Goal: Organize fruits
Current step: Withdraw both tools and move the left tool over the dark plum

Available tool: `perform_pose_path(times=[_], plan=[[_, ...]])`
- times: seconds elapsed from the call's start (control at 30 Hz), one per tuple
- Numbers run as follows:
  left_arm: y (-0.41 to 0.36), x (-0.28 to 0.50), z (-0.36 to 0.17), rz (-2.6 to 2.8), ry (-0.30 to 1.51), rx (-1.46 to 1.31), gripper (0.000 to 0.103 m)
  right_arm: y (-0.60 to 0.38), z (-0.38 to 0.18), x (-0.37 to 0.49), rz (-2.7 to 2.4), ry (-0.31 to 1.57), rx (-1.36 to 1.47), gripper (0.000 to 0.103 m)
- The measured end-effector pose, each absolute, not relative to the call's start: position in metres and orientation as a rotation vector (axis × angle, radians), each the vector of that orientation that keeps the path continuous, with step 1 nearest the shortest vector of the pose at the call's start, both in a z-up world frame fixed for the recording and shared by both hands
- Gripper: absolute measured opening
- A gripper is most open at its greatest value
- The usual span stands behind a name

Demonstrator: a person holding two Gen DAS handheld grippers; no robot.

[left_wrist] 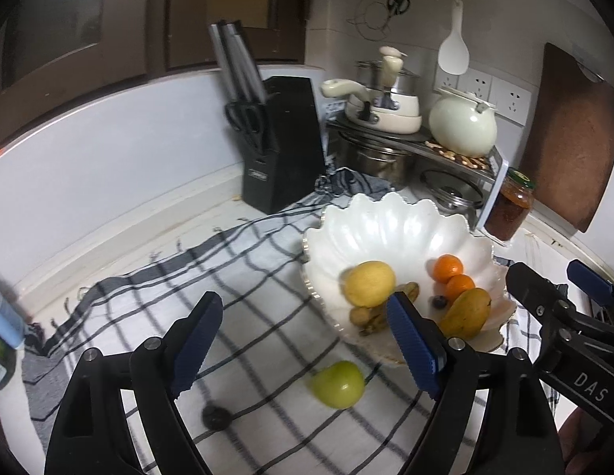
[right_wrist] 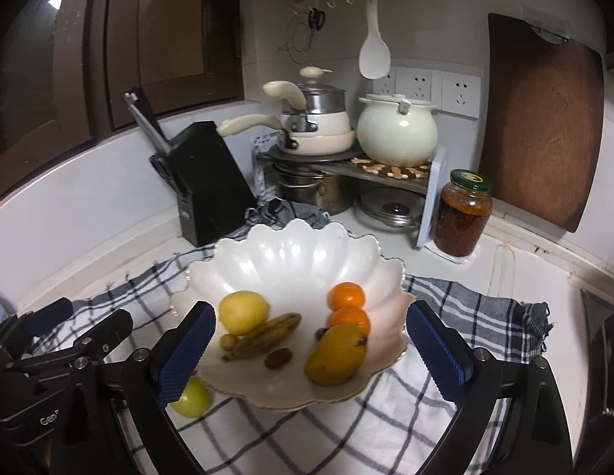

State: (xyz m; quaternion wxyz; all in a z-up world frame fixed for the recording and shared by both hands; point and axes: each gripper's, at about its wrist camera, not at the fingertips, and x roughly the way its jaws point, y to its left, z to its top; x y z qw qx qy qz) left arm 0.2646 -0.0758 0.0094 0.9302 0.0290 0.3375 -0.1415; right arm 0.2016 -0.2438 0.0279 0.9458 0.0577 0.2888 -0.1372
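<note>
The left gripper (left_wrist: pixel 303 340) stands with its blue pads wide apart and nothing between them. In the lower middle of the left wrist view, below its pads, a green apple (left_wrist: pixel 338 384) lies on the checked cloth (left_wrist: pixel 235 277), and a small dark fruit (left_wrist: pixel 215 417) lies left of it, near the bottom edge. I cannot tell what kind of fruit this one is.

The right gripper (right_wrist: pixel 311 352) is also spread wide and holds nothing. Between its pads, in the middle of the right wrist view, sits the white scalloped bowl (right_wrist: pixel 291 253). Inside it I see a lemon (right_wrist: pixel 243 312) at the left, a browned banana (right_wrist: pixel 267 334) below it, two oranges (right_wrist: pixel 346 297) at the right, a mango (right_wrist: pixel 334 354) in front of them, and a small reddish fruit (right_wrist: pixel 278 358) near the front rim. A dark berry seems to lie just beside the mango.

To my judgement the work is mostly done: most fruits are already gathered in the bowl. What remains, as far as one can see, are the green apple and the small dark fruit on the cloth, both just outside the bowl at its lower left side.
</note>
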Motion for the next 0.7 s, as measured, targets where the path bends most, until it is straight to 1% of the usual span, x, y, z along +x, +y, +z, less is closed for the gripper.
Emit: perform_pose_path(times=[0.3,0.7], plan=[[-0.037,0.251,0.004,-0.223,0.697,0.05,0.085,-0.212,0.021,0.195,-0.255,0.598,0.123,0.098],[-0.002,0.241,-0.024,-0.174,0.738,0.046,0.084,-0.178,-0.002,0.19,-0.239,0.629,0.118,0.098]])
